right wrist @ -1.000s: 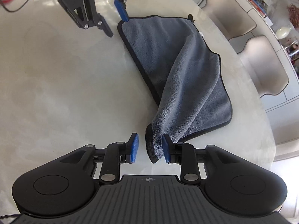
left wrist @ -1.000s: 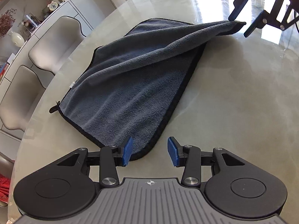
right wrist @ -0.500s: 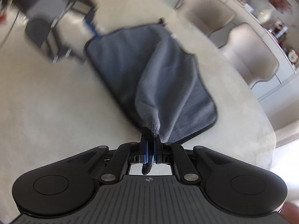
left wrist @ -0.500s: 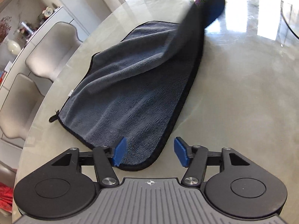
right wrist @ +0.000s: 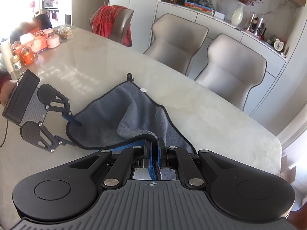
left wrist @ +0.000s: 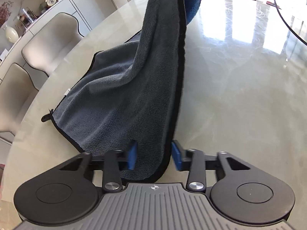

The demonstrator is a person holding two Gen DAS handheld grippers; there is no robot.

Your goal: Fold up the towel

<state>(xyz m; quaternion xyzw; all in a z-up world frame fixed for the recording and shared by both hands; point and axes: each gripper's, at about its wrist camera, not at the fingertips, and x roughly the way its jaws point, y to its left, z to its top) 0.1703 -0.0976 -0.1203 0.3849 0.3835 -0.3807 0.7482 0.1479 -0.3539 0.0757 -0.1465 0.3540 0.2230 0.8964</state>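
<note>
Two pale upholstered chairs [right wrist: 226, 71] with dark piping are standing along the far side of the tabletop [right wrist: 107, 71], backed by a white sideboard [right wrist: 220, 21] carrying books, a cream vase [right wrist: 236, 16] of dried flowers and a small clock. A third chair [right wrist: 113, 22] at the end is wearing a red cloth draped over its back. Jars, boxes and an orange container are crowding the far left end of the tabletop, well apart from the work area. The stone-look surface is showing glossy, pale and faintly veined, reflecting window light.

The towel [left wrist: 119, 103] is lying partly on the tabletop near the chair-side edge and partly lifted. It is a plush grey microfibre cloth bound with a black hem, with a small white tag and a black hanging loop at one corner.

The right tongs [right wrist: 154, 157] are pinching a corner of the towel between closed blue pads, and the fabric is rising from the surface in a tall, soft fold. In the left wrist view that raised sheet is hanging straight in front of the lens, blocking part of the tabletop beyond.

The left tongs [left wrist: 153, 154] are spread apart, their blue pads flanking the near corner of the towel without clamping it; that corner is sitting between the fingers.
</note>
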